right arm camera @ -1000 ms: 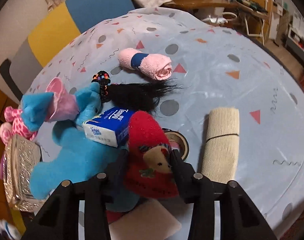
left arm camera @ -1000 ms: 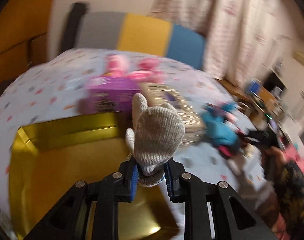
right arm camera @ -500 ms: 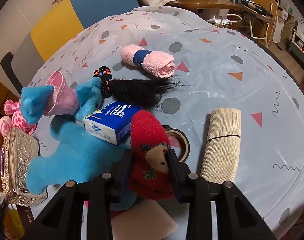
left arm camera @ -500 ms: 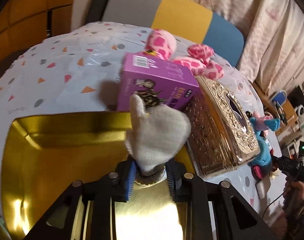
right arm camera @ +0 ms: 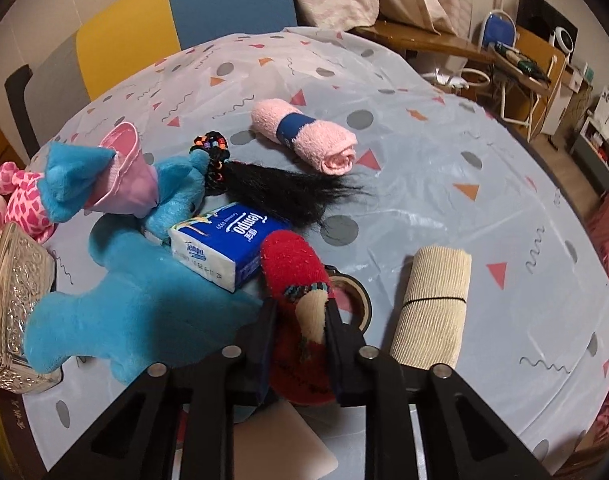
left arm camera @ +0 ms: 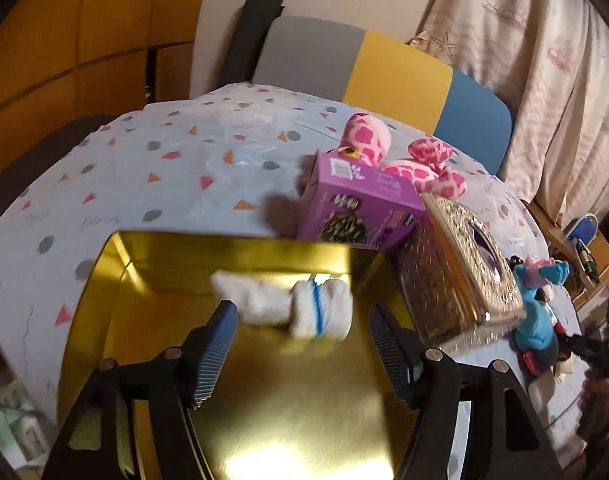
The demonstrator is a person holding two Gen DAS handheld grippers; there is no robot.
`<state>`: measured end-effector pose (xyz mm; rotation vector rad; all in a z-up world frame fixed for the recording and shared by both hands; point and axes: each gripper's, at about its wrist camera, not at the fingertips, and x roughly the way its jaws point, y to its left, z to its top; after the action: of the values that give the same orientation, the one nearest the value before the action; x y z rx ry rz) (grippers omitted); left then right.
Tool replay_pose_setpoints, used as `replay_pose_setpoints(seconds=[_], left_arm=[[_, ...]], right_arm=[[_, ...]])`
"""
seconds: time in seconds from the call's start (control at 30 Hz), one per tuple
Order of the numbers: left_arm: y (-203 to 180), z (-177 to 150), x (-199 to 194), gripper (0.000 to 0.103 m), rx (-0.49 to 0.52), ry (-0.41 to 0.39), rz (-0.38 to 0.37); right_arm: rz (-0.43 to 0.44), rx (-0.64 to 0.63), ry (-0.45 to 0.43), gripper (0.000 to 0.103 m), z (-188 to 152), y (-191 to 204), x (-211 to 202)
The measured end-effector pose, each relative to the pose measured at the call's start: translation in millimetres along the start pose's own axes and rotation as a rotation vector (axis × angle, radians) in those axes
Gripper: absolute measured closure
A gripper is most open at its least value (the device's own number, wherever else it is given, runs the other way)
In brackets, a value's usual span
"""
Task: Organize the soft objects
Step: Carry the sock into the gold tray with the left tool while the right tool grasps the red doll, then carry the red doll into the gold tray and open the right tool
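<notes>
Left fingers (left arm camera: 300,344) gape wide above the gold metal tray (left arm camera: 144,272), blurred white knit mitten (left arm camera: 296,304) mid-frame; right fingers (right arm camera: 298,320) clamp the red knitted sock (right arm camera: 292,268).

Open tray floor, crowded far edge

Purple box (left arm camera: 360,210) and ornate tissue box (left arm camera: 460,264) block the gold tray's (left arm camera: 240,392) far-right side; its left floor is open.

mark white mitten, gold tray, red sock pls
white mitten (left arm camera: 300,307): left wrist view, on its blue-striped cuff.
gold tray (left arm camera: 240,254): left wrist view, on its far inner wall.
red sock (right arm camera: 290,258): right wrist view, on its rounded red toe end.
</notes>
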<state>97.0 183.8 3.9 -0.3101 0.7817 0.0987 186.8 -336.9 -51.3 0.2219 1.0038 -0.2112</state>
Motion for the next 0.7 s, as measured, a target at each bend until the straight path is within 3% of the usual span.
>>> replay_pose_setpoints(seconds=[0.2, 0.37, 0.53, 0.7], left_arm=[[3.2, -34.9, -25.3, 0.034, 0.014, 0.031, -0.001], [-13.9, -50.0, -34.3, 0.033, 0.061, 0.044, -0.026], [-27.9, -54.2, -39.7, 0.031, 0.099, 0.038, -0.053], [-26.2, -54.6, -43.5, 0.03, 0.09, 0.033, -0.062]], right_arm=[[0.067, 0.035, -0.047, 0.094, 2.7, -5.1, -12.7], [0.22, 0.106, -0.101, 0.095, 1.8, -9.3, -36.1], [0.328, 0.13, -0.098, 0.096, -10.1, -4.4, -56.4], [0.454, 0.051, -0.074, 0.096, -31.9, 31.5, -83.6]])
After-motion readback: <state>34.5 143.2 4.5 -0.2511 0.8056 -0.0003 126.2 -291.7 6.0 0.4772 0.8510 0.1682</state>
